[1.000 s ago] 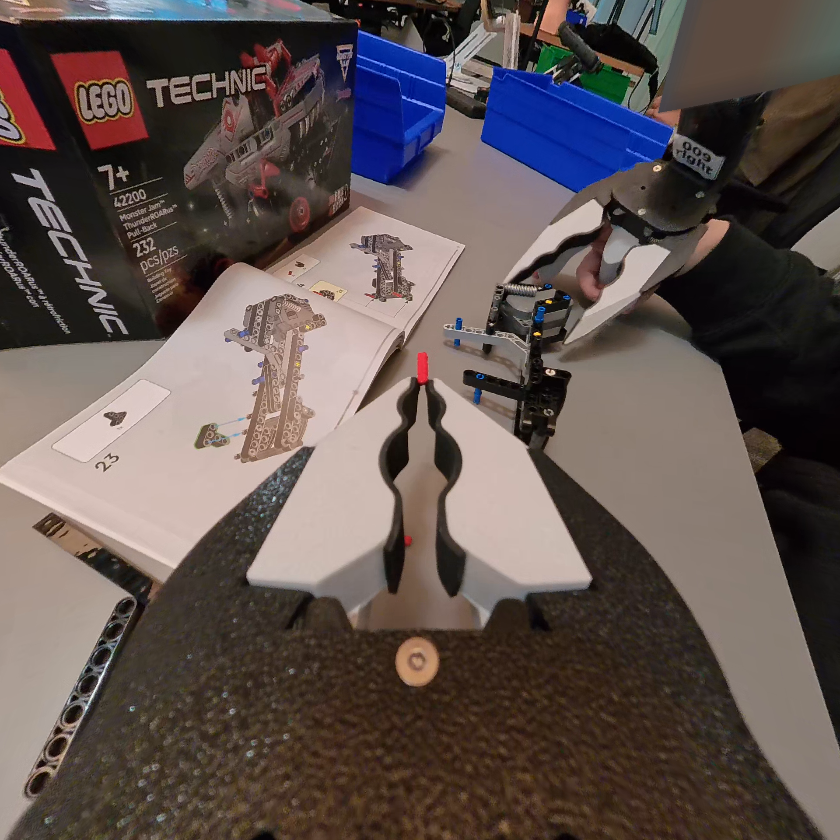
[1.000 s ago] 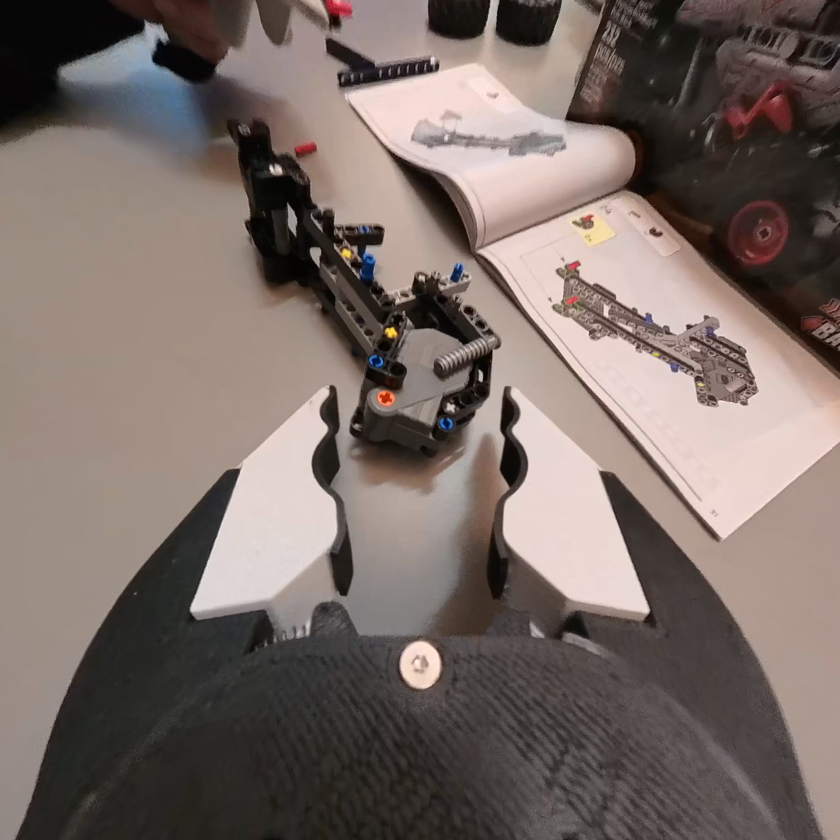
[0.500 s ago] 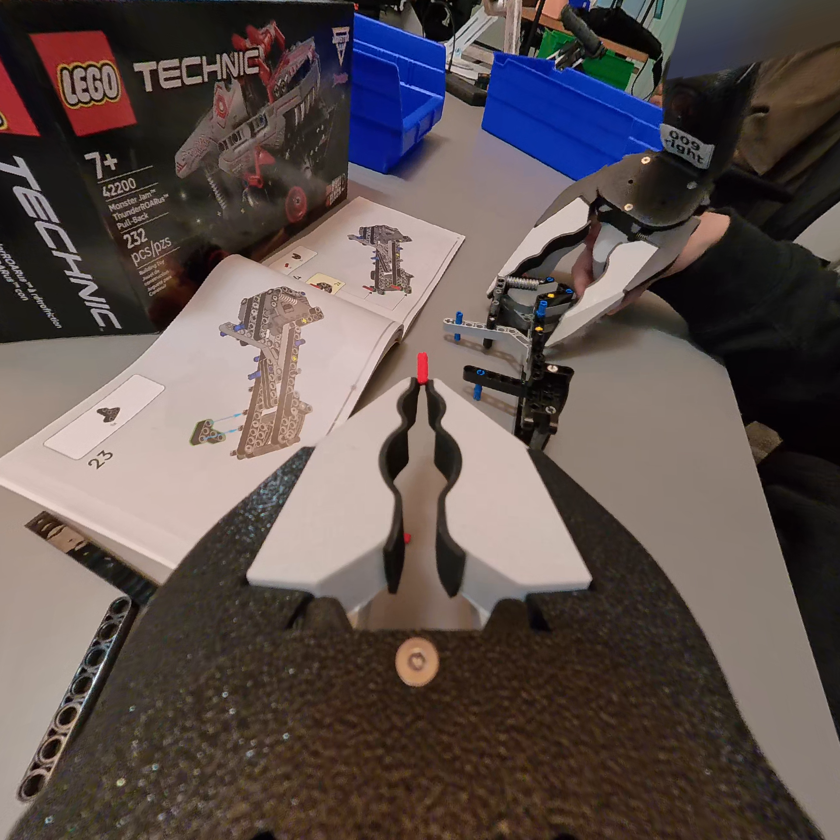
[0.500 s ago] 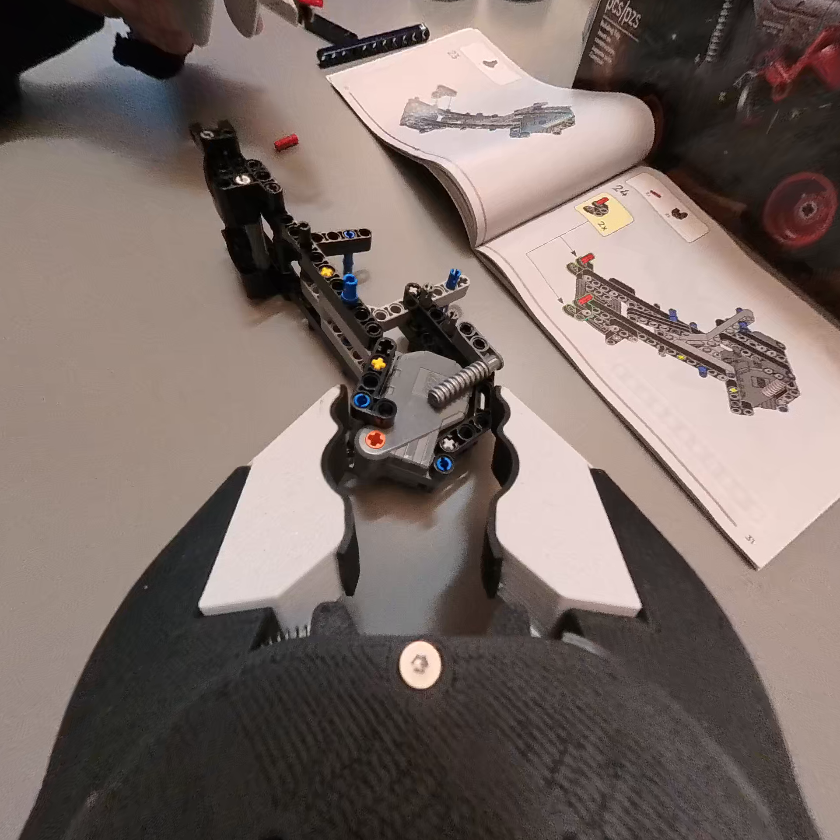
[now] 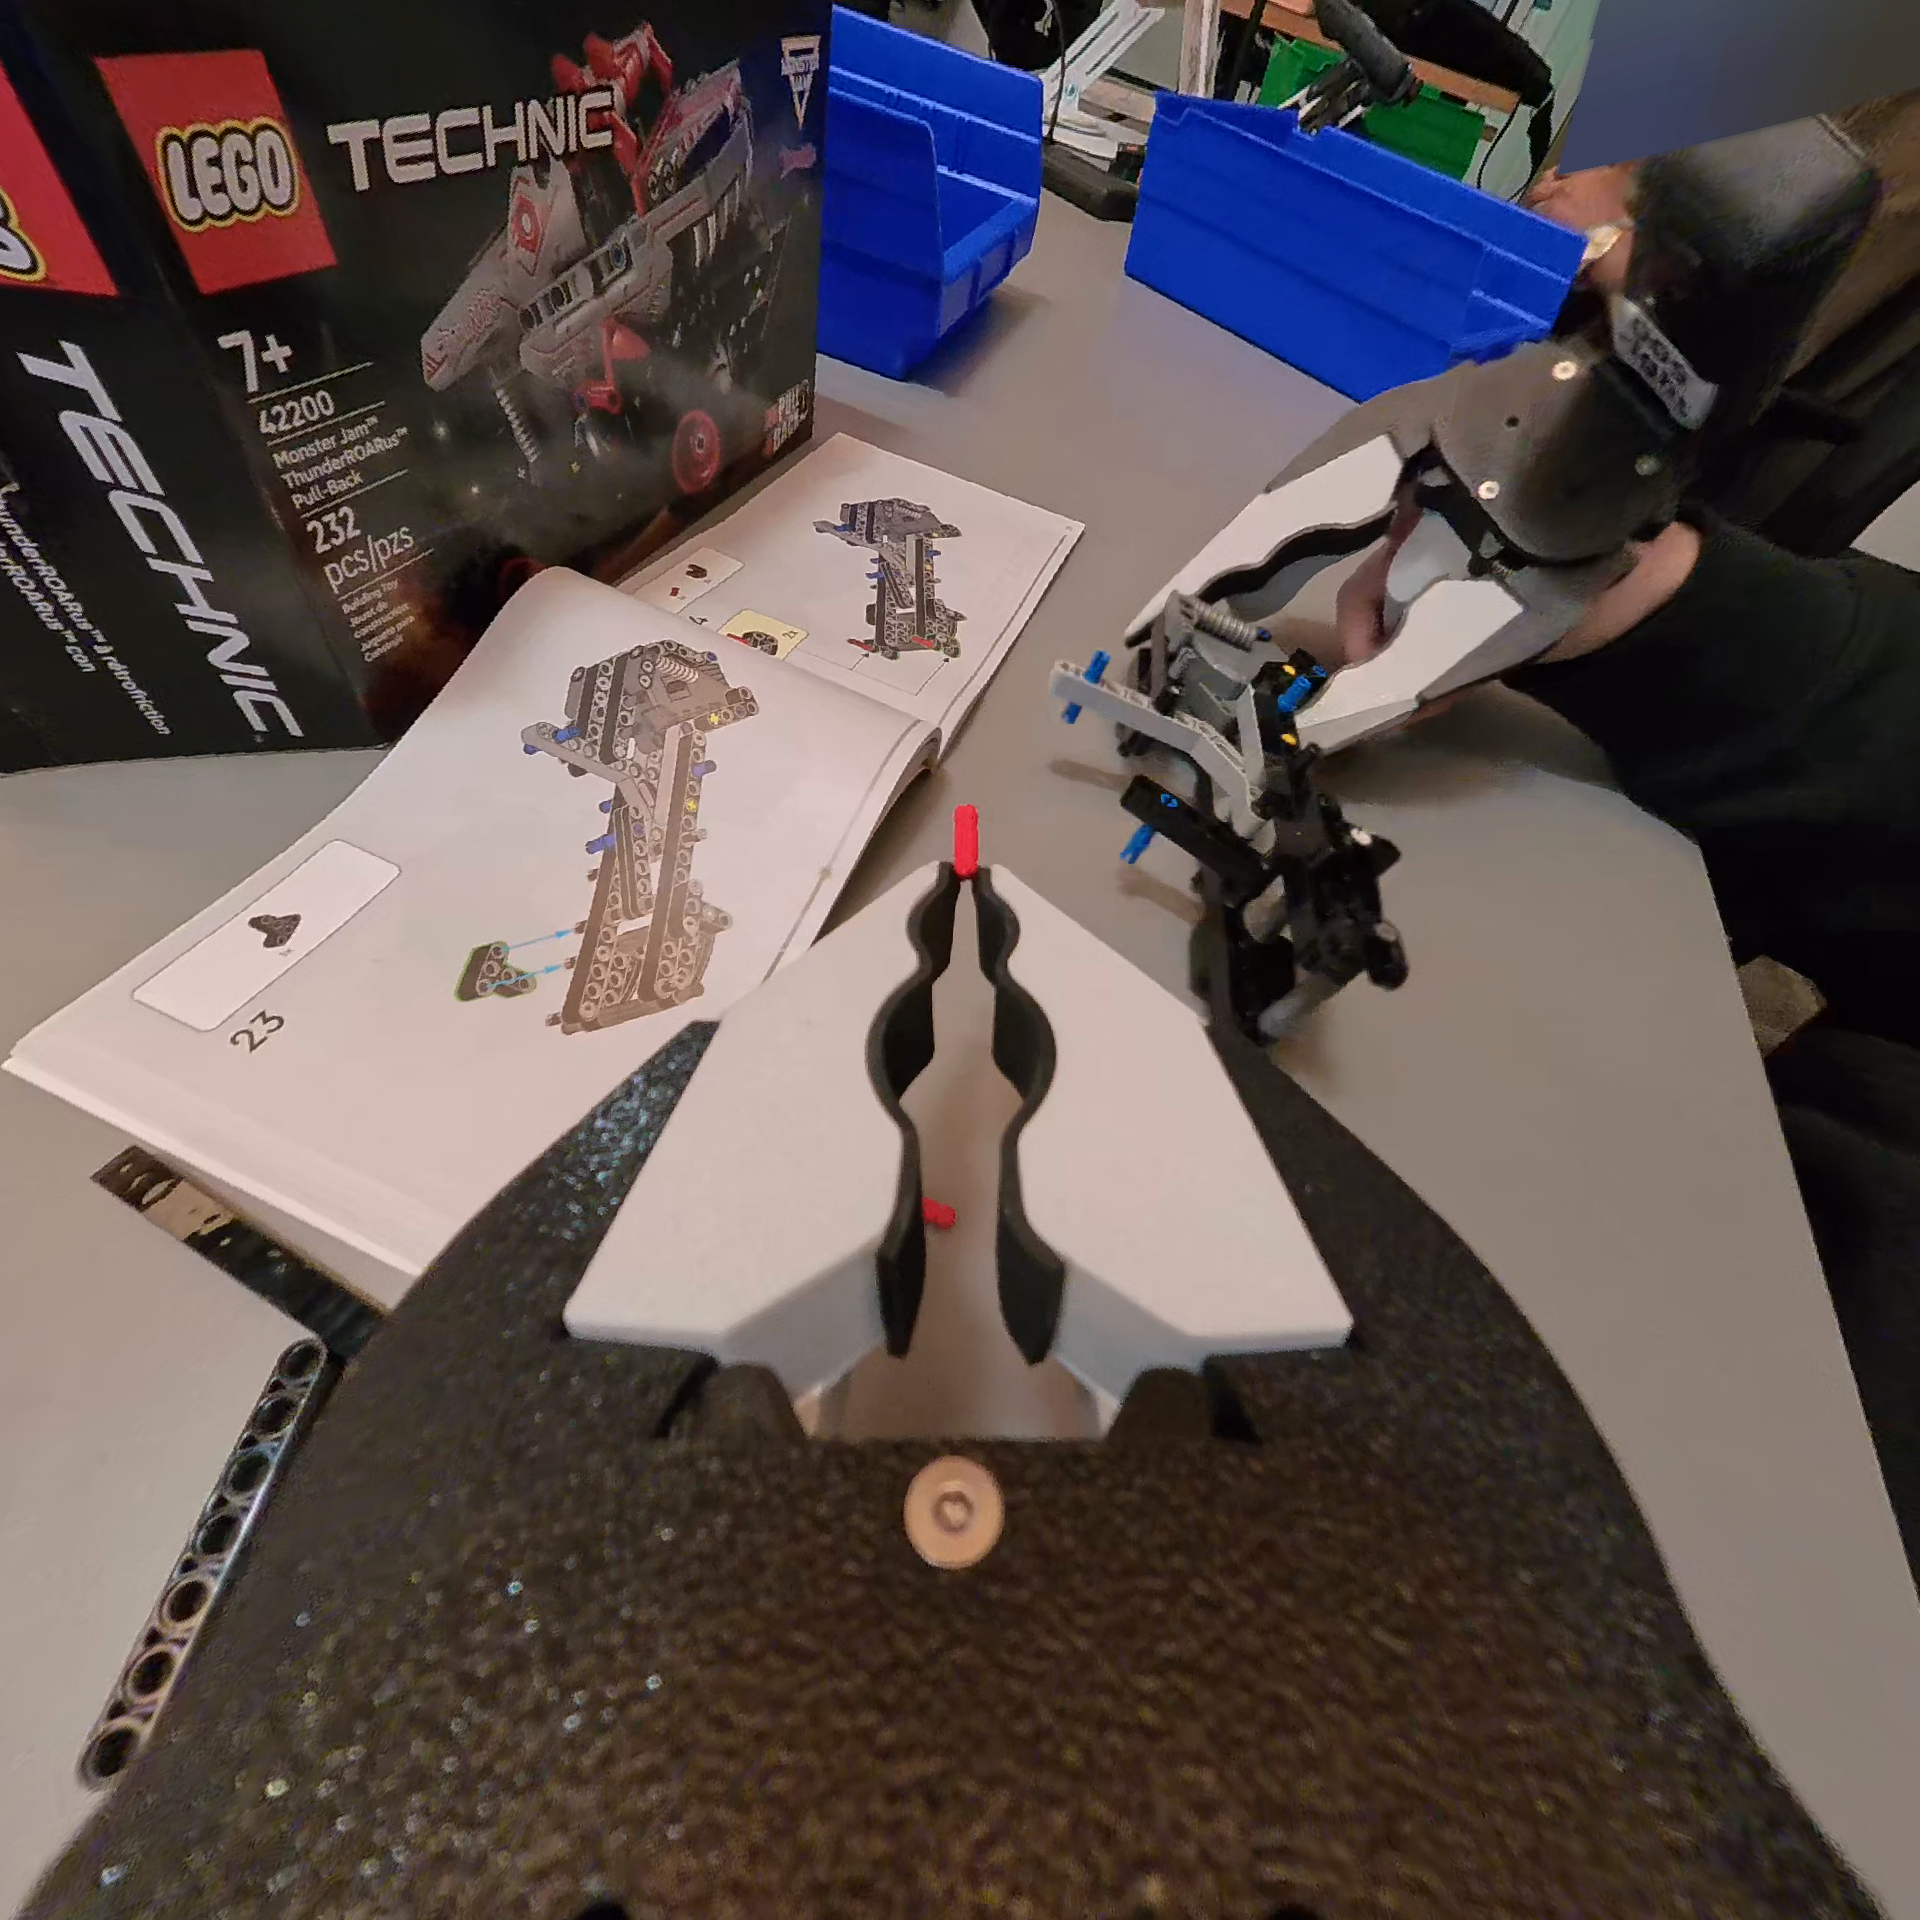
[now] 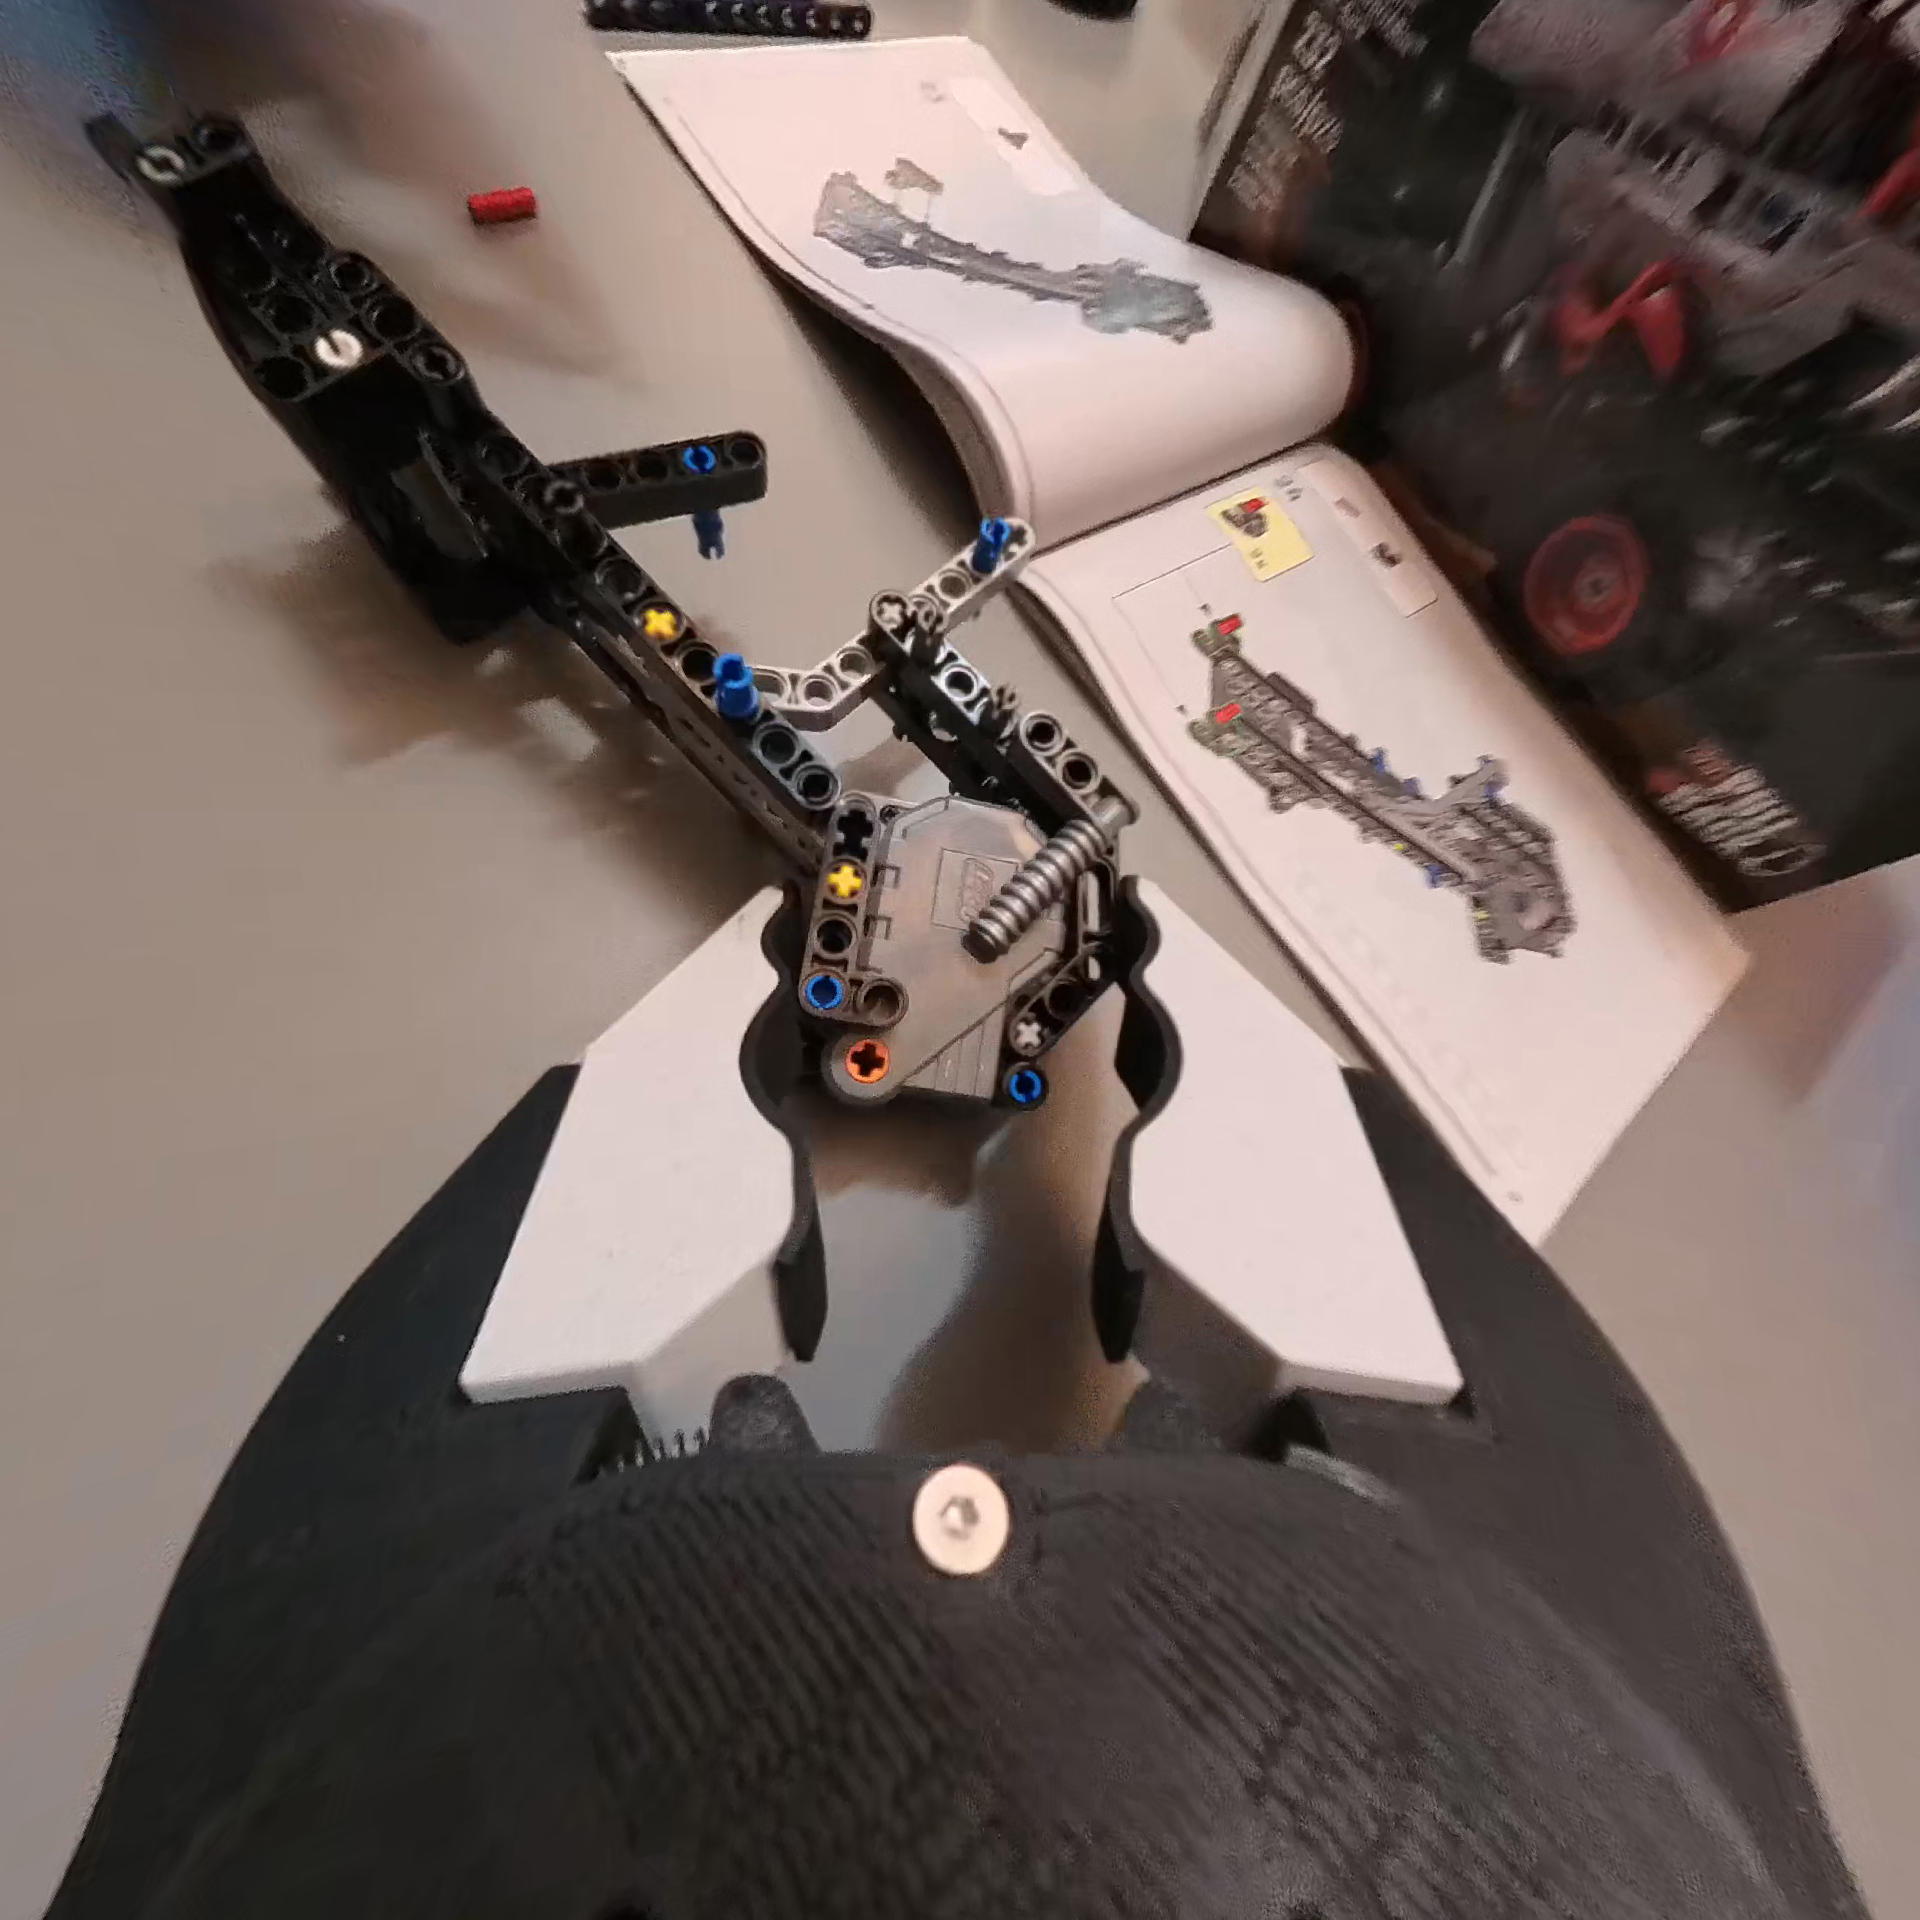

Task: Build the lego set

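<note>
Big box [image 5: 395, 312] stands behind open book [image 5: 582, 831] on grey table [image 5: 1455, 1195]

My right gripper [image 6: 951, 997] was wide open a second ago, now squeezes grey motor end of lego frame [image 6: 665, 634], lifts that end, far black end low near table

My left gripper [image 5: 964, 883] stays closed, pinches small red pin [image 5: 965, 836] at tips

Other red pin [image 6: 500, 204] lies loose

I think pin goes into frame next
</note>
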`<state>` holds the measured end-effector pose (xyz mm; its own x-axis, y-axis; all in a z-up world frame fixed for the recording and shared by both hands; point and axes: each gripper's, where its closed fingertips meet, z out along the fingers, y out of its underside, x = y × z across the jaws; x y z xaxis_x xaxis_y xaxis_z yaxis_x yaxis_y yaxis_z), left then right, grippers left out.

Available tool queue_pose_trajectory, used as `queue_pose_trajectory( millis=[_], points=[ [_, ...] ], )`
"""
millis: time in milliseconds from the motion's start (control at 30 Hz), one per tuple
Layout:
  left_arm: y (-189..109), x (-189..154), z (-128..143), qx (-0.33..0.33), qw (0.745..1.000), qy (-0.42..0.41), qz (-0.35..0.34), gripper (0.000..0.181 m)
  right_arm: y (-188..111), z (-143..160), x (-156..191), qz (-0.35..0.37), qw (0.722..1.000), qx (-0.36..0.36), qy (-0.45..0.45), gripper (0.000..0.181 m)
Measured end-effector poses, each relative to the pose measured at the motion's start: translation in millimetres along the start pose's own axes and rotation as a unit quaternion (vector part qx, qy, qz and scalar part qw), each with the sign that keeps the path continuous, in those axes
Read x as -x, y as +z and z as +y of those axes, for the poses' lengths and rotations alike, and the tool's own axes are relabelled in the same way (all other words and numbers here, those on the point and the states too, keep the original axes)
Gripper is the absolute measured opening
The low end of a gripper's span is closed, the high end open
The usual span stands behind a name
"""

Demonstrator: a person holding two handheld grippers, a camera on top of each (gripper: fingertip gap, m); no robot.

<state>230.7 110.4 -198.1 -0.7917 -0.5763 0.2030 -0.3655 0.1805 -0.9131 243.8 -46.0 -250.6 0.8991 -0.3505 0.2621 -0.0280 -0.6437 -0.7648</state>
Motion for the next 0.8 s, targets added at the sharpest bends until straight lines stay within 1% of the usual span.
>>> queue_pose_trajectory(
  millis=[167,300,433,533,667,800],
  points=[
    [-1,-2,-3,-0.007,1.000,-0.001,0.004,0.001,-7,-7,-6,0.102,0.992,-0.023,-0.074,0.058],
    [-1,-3,-4,-0.012,1.000,-0.003,0.007,0.001,-15,-13,-14,0.192,0.972,-0.038,-0.128,0.058],
    [-1,-4,-5,-0.013,1.000,-0.003,0.007,0.001,-25,-16,-22,0.254,0.954,-0.035,-0.155,0.059],
    [1,-5,-4,-0.010,1.000,0.000,0.009,0.001,-26,-12,-27,0.269,0.951,-0.029,-0.148,0.058],
    [1,-6,-4,-0.008,1.000,0.003,0.009,0.001,-33,-13,-35,0.310,0.936,-0.024,-0.162,0.058],
    [2,-8,-3,-0.007,1.000,0.004,0.017,0.000,-35,-11,-42,0.329,0.930,-0.015,-0.163,0.058]
  ],
)
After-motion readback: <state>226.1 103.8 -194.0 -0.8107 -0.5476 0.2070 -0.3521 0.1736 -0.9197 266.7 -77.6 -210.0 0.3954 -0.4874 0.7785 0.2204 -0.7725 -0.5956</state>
